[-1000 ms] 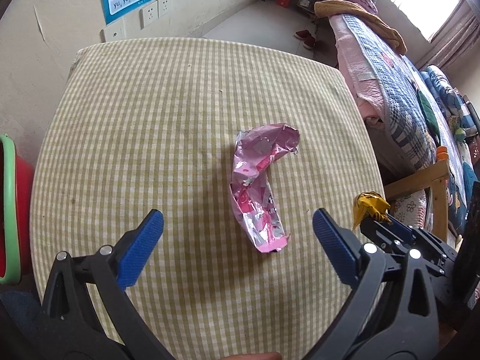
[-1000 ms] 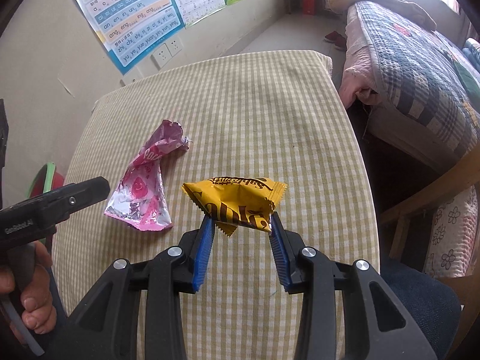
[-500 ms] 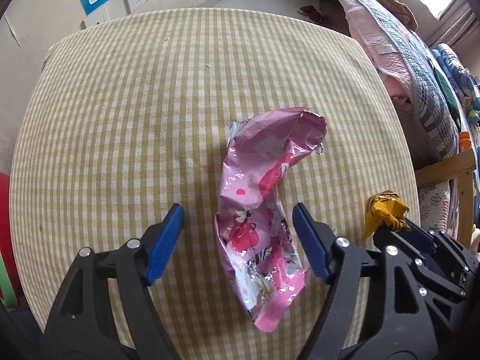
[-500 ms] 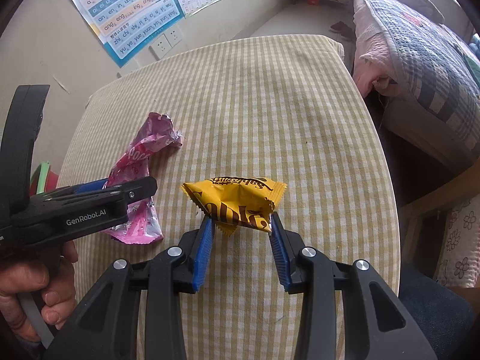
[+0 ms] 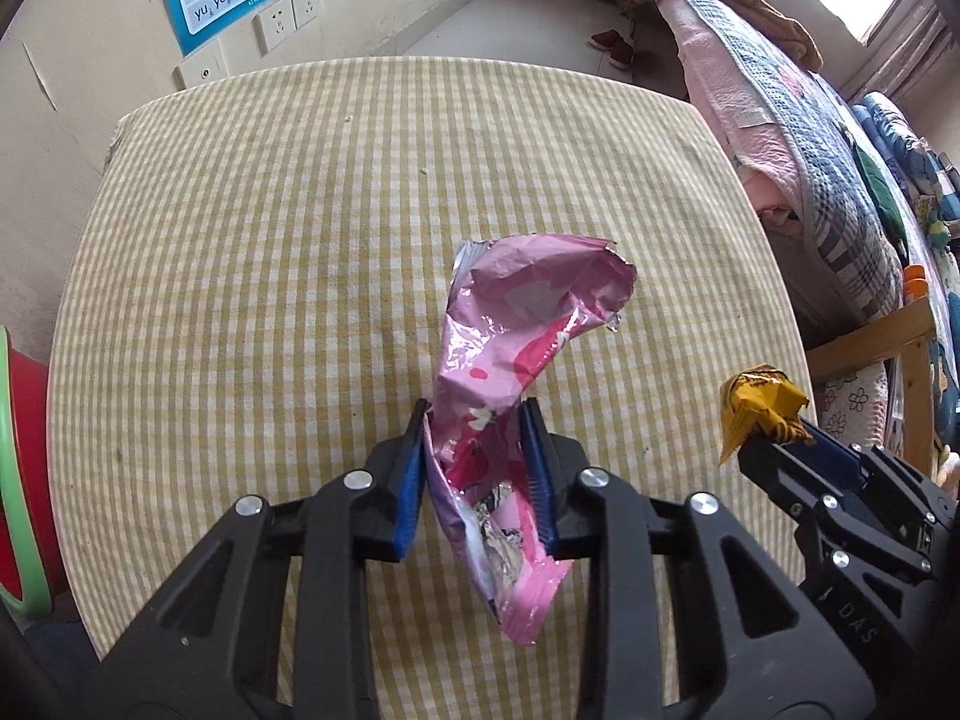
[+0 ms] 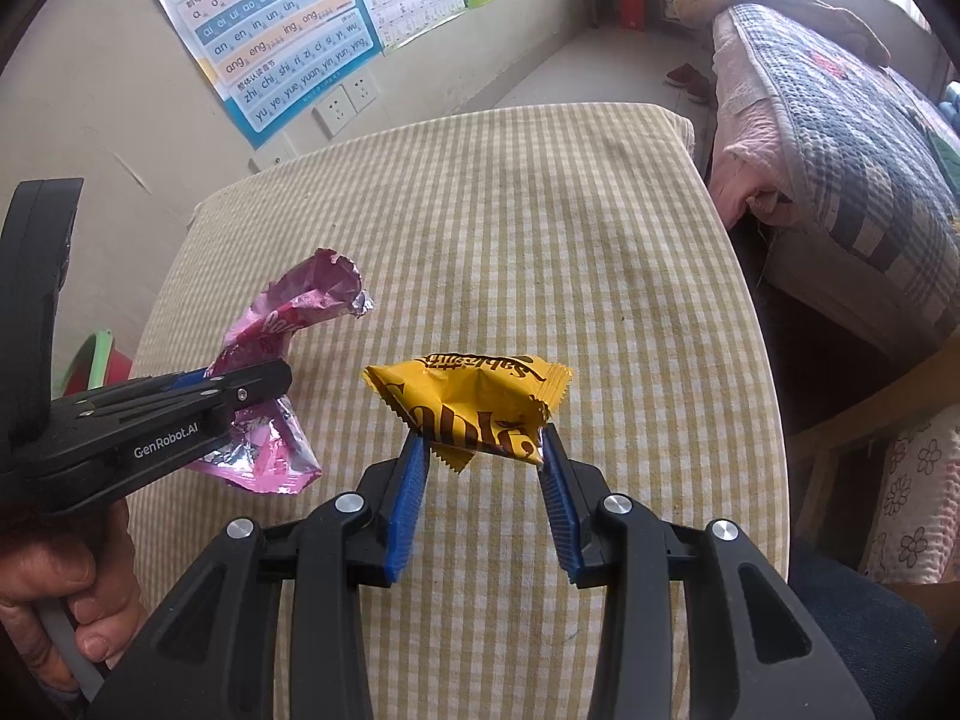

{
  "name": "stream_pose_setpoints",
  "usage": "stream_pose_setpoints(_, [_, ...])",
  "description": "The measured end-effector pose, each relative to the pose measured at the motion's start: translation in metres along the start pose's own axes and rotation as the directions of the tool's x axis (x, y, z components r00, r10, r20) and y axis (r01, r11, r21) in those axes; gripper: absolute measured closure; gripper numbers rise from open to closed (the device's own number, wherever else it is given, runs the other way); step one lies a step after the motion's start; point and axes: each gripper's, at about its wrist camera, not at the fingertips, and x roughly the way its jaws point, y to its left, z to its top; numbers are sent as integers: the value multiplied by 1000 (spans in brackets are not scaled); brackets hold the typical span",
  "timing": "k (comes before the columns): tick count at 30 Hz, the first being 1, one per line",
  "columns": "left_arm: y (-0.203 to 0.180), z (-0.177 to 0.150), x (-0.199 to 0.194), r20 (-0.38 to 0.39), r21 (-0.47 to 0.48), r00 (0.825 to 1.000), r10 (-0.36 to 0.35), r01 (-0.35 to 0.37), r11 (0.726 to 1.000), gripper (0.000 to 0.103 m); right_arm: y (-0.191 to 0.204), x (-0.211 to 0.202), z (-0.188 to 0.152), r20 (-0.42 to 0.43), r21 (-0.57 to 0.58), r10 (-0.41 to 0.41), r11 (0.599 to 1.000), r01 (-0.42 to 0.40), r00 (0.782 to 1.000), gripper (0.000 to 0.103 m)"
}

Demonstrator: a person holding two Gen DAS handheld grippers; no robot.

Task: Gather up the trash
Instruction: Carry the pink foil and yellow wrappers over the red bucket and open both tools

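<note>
Right wrist: right tool (image 6: 483, 441) clamps yellow "Sable" pack (image 6: 465, 405); "GenRobot.AI" left tool (image 6: 264, 381) clamps pink wrapper (image 6: 282, 324).

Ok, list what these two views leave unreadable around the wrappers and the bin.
- Red bin: left wrist view, cut off by the left edge; contents unseen.
- Pink wrapper: right wrist view, its middle is hidden by the left gripper.
- Yellow wrapper: left wrist view, print faces away, and the right gripper covers its base.
</note>
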Motion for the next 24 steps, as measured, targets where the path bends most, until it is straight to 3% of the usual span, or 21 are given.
stream_pose_setpoints(24, [50, -40, -102, 159, -86, 987, 5, 9, 996, 74, 69, -71, 3, 133, -121, 17, 993, -1, 991, 67])
